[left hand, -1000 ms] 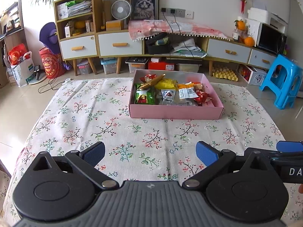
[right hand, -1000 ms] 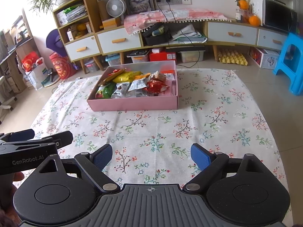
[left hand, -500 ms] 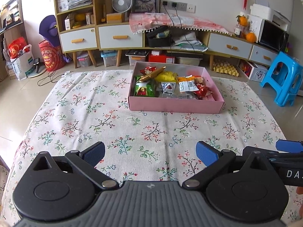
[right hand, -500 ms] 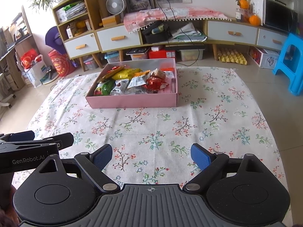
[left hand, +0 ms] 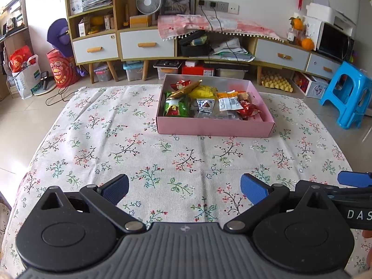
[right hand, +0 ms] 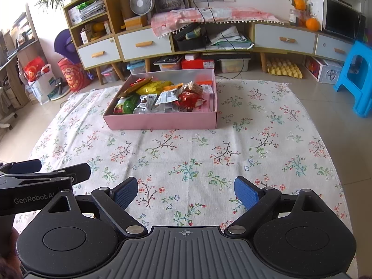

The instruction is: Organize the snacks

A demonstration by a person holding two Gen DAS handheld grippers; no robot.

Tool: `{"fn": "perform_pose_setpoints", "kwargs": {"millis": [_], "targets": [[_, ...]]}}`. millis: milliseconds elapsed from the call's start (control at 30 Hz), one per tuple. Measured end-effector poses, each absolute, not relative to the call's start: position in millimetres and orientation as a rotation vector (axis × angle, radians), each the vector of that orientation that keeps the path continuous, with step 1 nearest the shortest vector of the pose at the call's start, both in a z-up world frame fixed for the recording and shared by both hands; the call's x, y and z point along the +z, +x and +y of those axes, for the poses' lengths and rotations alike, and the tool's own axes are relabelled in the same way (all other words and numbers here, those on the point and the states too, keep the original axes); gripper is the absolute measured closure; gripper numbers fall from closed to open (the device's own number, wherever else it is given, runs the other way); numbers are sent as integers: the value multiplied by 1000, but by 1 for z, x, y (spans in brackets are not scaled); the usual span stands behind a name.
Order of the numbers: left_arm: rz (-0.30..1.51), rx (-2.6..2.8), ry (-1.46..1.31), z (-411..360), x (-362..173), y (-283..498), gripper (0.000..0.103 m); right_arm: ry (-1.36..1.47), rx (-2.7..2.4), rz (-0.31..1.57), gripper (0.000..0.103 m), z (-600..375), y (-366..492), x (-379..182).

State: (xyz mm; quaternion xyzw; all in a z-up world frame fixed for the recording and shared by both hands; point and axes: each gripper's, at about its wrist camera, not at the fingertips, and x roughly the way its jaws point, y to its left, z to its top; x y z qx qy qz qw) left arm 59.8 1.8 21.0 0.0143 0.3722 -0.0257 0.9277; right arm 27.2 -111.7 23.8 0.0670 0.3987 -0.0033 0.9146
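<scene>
A pink box (left hand: 214,129) sits on the floral cloth, far of both grippers. It holds several snack packets, among them a green one (left hand: 177,108), a yellow one (left hand: 202,91) and a red one (left hand: 248,110). The box also shows in the right wrist view (right hand: 162,121). My left gripper (left hand: 184,188) is open and empty over the cloth's near part. My right gripper (right hand: 186,191) is open and empty too, beside the left one. The right gripper's finger tip shows at the left wrist view's right edge (left hand: 353,178).
The floral cloth (left hand: 139,153) covers the floor area. A low cabinet with drawers (left hand: 148,44) stands behind it along the wall. A blue stool (left hand: 348,95) stands at the right. Bags (left hand: 25,74) and a cable lie at the left.
Both grippers have drawn back and tilted slightly, so the box sits a little lower and nearer the middle of each view. Both stay open and empty.
</scene>
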Motion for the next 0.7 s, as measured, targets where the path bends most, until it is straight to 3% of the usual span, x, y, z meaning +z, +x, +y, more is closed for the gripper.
{"fn": "perform_pose_setpoints", "kwargs": {"millis": [700], "targets": [[751,-50,41,0,20,60,1,130,-9,821,10,-109,27,23]]}}
